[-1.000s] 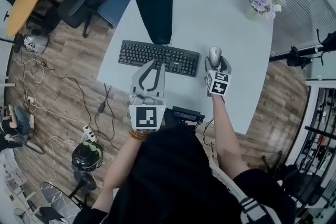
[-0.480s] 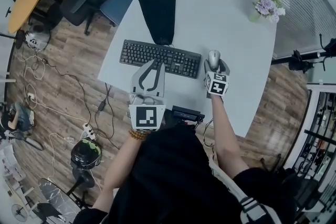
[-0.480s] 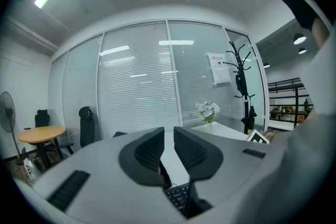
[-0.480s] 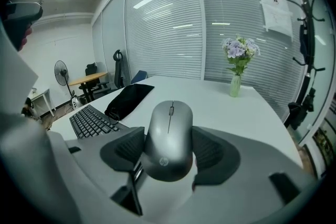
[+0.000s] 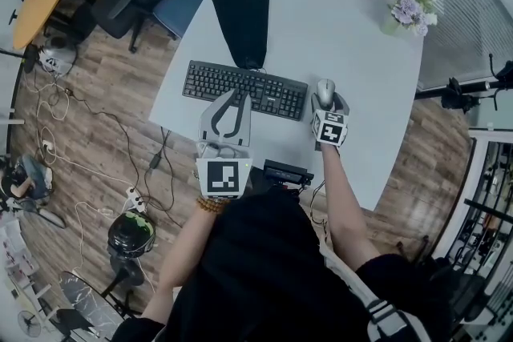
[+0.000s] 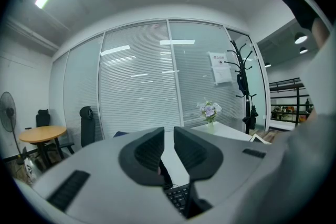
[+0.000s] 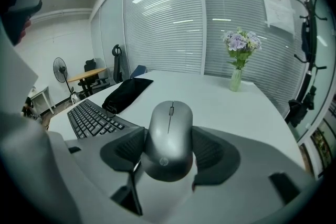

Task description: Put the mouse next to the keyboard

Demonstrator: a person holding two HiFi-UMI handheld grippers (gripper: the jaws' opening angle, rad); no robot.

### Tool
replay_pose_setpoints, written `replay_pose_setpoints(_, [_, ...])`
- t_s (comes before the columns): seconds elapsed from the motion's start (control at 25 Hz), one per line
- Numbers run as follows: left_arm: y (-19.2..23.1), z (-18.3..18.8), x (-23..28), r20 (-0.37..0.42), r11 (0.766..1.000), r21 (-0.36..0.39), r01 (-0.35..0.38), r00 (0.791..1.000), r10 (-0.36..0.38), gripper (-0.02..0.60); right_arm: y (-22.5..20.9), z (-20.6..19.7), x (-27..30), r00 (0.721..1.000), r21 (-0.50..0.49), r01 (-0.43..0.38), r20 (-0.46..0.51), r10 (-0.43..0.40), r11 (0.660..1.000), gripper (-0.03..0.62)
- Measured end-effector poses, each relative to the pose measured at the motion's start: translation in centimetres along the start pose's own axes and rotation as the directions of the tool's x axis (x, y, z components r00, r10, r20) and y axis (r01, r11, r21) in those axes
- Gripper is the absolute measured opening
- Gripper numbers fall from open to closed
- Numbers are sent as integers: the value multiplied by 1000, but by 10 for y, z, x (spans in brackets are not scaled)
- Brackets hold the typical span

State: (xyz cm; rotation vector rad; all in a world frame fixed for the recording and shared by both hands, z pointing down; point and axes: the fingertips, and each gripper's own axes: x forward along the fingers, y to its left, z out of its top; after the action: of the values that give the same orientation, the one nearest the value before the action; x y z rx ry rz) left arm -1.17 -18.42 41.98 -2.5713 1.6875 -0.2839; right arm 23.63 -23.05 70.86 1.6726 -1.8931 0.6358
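On the white tabletop (image 5: 345, 28), the black plastic keyboard (image 5: 244, 89) is lying near the left edge, the black fabric pouch (image 5: 243, 24) just behind it, the grey plastic mouse (image 5: 325, 90) just right of it, and the vase of lilac flowers (image 5: 409, 6) is standing far right.

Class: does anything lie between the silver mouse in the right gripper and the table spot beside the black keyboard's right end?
Nothing visible does. The silver mouse, held in the right gripper, is just past the right end of the black keyboard, over bare white table. The black pouch lies behind the keyboard, clear of it.
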Motion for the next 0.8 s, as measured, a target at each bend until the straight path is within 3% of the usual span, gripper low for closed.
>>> replay_pose_setpoints(0.8, [-9, 0, 10, 3, 1000, 19, 20, 1000, -21, 60, -9, -40, 12, 995, 14, 18, -99, -16, 1000, 285])
